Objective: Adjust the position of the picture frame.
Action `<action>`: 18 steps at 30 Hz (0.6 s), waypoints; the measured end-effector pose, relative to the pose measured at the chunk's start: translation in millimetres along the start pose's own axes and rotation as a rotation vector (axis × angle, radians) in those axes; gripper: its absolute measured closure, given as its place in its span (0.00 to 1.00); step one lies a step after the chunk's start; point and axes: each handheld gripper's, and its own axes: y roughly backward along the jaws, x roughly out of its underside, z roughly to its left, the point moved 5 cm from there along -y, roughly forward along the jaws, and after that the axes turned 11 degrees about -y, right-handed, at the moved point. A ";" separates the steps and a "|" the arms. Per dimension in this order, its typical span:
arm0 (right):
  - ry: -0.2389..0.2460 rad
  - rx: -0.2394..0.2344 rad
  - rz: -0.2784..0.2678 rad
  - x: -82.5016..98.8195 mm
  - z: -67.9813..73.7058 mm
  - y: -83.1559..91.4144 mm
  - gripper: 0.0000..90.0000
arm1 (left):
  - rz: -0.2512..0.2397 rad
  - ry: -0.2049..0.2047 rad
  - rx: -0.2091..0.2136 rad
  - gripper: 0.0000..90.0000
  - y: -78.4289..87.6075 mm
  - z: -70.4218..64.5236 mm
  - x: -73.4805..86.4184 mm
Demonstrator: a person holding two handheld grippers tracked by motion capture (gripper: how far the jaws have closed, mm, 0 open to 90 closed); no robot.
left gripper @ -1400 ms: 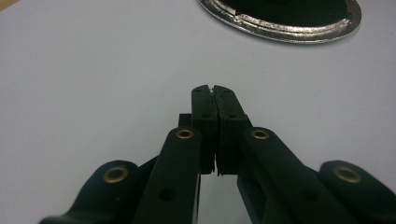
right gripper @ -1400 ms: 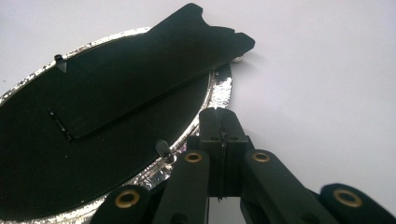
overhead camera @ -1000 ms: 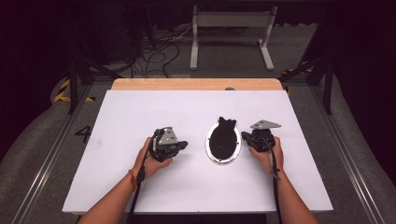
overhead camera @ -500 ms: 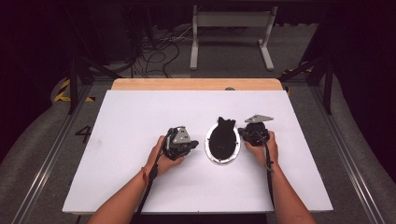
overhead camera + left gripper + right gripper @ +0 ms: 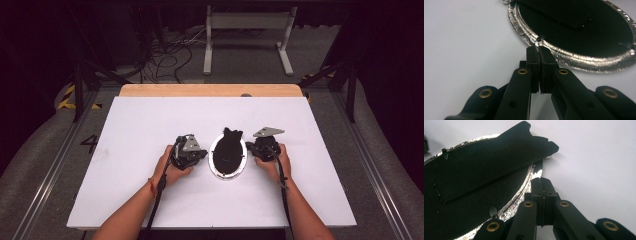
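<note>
An oval picture frame [image 5: 228, 156] lies face down on the white table, its black back and fold-out stand [image 5: 499, 162] up, inside a shiny silver rim [image 5: 564, 58]. My left gripper [image 5: 204, 154] is at the frame's left side. Its jaws are shut, and the tips [image 5: 538, 50] touch the rim's outer edge beside a small black tab. My right gripper [image 5: 249, 147] is at the frame's right side, also shut, with its tips [image 5: 543, 182] against the rim below the stand's notched end. Nothing sits between either pair of jaws.
The white table top [image 5: 150, 120] spreads wide around the frame, with a wooden strip [image 5: 210, 90] along its far edge. Beyond it are cables [image 5: 170, 55] and a metal stand [image 5: 247, 30] on the floor. Both forearms come in from the near edge.
Both grippers have closed in on the frame: the left one moved right to its left rim, the right one moved left to its right rim. The frame has stayed put.
</note>
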 end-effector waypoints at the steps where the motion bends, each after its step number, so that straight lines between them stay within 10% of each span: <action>1: 0.011 -0.008 0.002 0.9 4.3 0.0 1.00 | 0.003 0.001 -0.004 0.98 0.7 1.3 0.9; 18: 0.076 -0.063 0.017 9.5 35.1 2.5 1.00 | 0.035 0.026 -0.023 0.98 6.7 15.6 15.0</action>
